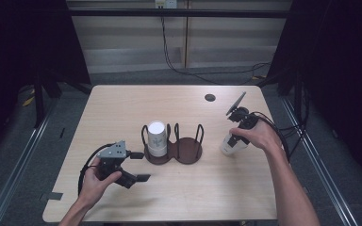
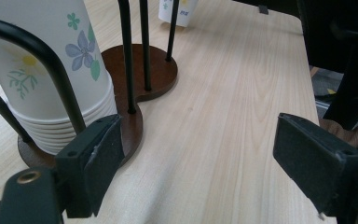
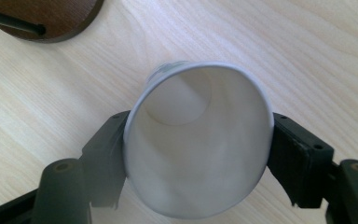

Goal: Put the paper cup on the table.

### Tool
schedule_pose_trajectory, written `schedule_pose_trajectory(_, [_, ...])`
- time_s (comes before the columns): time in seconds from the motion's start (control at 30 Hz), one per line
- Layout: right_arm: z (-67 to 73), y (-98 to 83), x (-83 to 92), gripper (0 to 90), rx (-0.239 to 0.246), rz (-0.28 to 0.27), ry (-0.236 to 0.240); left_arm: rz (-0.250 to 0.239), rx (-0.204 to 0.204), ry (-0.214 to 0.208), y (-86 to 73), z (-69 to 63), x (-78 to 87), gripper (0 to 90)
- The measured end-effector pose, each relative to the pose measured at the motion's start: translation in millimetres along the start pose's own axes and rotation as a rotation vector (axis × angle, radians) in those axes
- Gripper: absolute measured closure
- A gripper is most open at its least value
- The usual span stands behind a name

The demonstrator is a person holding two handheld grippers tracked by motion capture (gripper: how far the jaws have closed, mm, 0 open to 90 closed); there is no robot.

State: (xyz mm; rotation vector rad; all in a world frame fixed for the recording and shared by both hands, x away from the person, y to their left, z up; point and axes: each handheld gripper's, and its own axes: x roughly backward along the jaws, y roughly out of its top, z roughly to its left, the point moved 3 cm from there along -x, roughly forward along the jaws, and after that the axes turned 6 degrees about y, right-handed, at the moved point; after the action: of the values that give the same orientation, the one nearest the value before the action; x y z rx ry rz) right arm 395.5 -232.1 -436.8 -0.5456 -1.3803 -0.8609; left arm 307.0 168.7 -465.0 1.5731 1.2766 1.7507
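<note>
A single white paper cup [image 1: 226, 149] stands upright on the table, right of the holder. My right gripper [image 1: 232, 141] is shut on it from above. In the right gripper view both jaws press the cup's rim [image 3: 198, 140] into an oval. A dark wooden holder [image 1: 188, 151] with black wire hoops has two round bays. Its left bay holds a nested stack of flower-printed cups [image 1: 156, 139]; its right bay has nothing in it. My left gripper [image 1: 140, 166] is open just in front of the holder's left bay. In the left gripper view the stack [image 2: 46, 79] rises beside the left jaw, and nothing lies between the jaws.
The light wooden table [image 1: 122, 103] has a dark round hole [image 1: 210, 97] near its far right. Black cables run over the floor behind it. Dark curtains stand at both sides. A metal rail [image 1: 19, 160] runs along the floor on the left.
</note>
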Motion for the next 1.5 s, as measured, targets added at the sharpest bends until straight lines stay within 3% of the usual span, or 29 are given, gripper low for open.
schedule_pose_trajectory(0.13, [2.6,4.3,-3.6,26.4,0.015,0.009,-0.025,0.007,-0.005,0.003,-0.6,0.4,-0.4,16.0])
schedule_pose_trajectory(0.33, [3.0,9.4,-6.7,23.7,0.002,-0.007,-0.026,0.01,-0.003,0.004,-1.2,1.2,-0.1,16.0])
schedule_pose_trajectory(0.47, [3.6,13.2,-10.7,22.0,0.019,-0.019,-0.036,0.017,-0.009,-0.002,-1.6,0.5,-0.9,16.0])
schedule_pose_trajectory(1.07, [4.2,14.2,-16.7,16.0,-0.003,-0.086,-0.007,0.021,-0.01,-0.003,-2.2,0.4,-1.4,16.0])
schedule_pose_trajectory(1.5, [5.8,16.6,-9.5,15.5,-0.017,-0.217,0.0,0.023,-0.011,-0.003,-2.6,0.3,-1.3,16.0])
